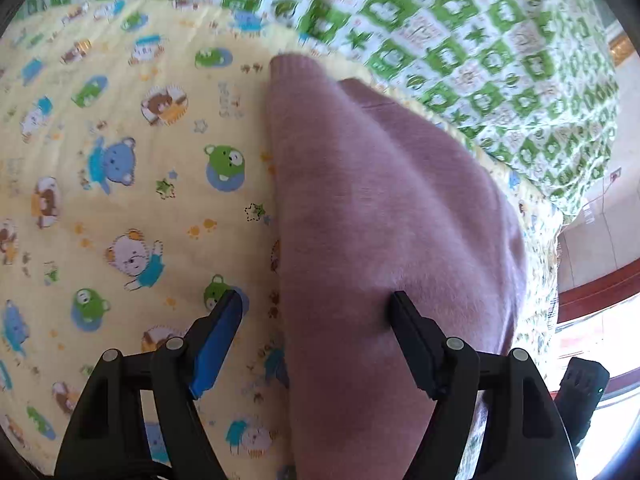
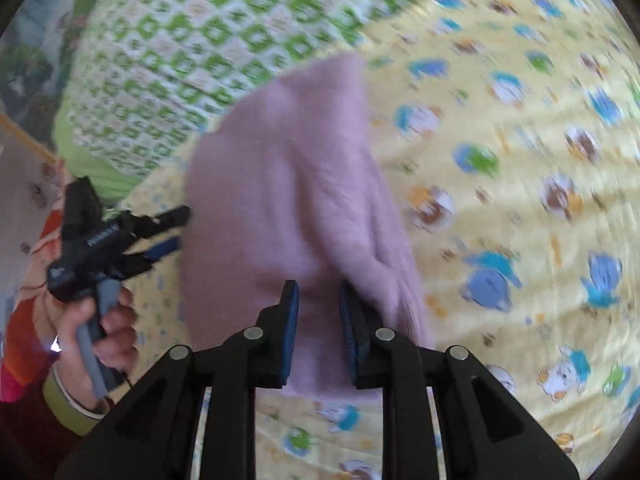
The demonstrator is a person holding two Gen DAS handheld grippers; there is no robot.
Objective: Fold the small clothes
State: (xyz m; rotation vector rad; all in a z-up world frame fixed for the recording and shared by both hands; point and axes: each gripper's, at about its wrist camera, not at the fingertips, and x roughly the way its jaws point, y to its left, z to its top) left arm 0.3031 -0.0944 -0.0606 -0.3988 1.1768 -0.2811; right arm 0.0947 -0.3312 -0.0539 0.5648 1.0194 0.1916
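On the left, a yellow cartoon-print blanket (image 1: 120, 152) is seen spread out, with a green-and-white patterned quilt (image 1: 460, 40) lying beyond it. The left gripper (image 1: 316, 304) is held with its jaws wide apart and nothing pinched: one finger is over the blanket, the other over the near edge of the pink knitted garment (image 1: 380, 208). The garment is laid on the blanket with its long axis running away from both grippers toward the quilt, narrowing to a ribbed end at the far side. Further right, the right gripper (image 2: 319, 292) is seen with its jaws only slightly apart, pink fabric lying between them; whether the pads actually press it cannot be told. The right gripper is judged the nearer to a grip. The knit appears soft, fuzzy and partly doubled over, with a raised fold along its right side.
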